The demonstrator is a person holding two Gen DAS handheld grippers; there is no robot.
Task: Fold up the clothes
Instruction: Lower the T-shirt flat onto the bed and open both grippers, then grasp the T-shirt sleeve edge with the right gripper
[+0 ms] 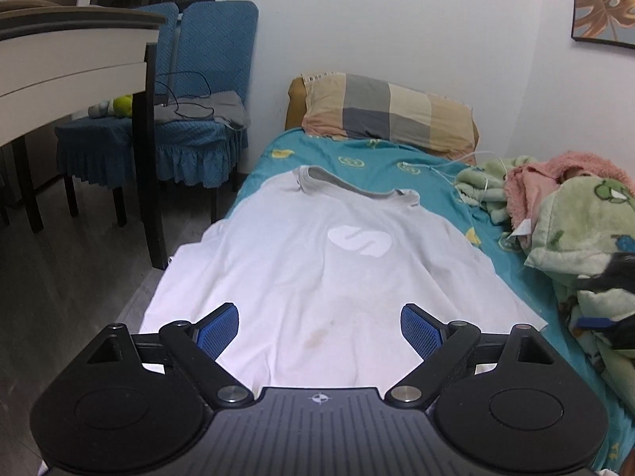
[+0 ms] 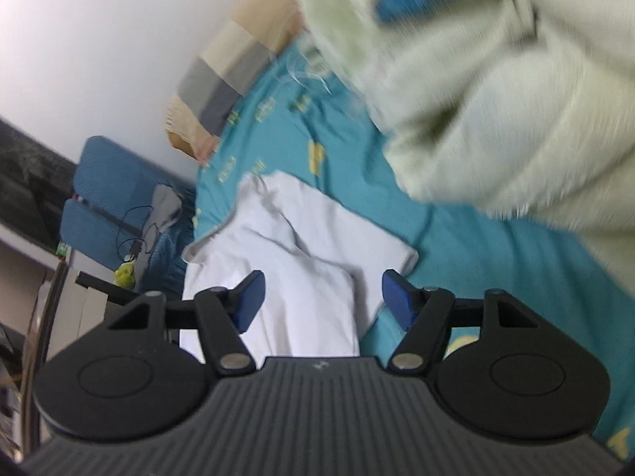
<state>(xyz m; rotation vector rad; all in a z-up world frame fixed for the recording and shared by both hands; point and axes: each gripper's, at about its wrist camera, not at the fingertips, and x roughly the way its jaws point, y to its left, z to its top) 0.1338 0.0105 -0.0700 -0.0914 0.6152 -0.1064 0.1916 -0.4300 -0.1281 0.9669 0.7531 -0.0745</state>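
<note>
Left wrist view: the white T-shirt [image 1: 317,261] is spread flat on the teal bedsheet [image 1: 357,158], below the pillow [image 1: 389,111]. The left gripper [image 1: 319,327] is held wide open above its hem, gripping nothing. The right gripper [image 2: 320,297] is likewise spread, empty, over the shirt.

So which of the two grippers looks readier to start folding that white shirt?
Probably the left. The left gripper is open and squarely over the shirt's bottom hem. The right gripper, also open, sits at the shirt's side edge, its view blurred and tilted, close to the blanket.
</note>
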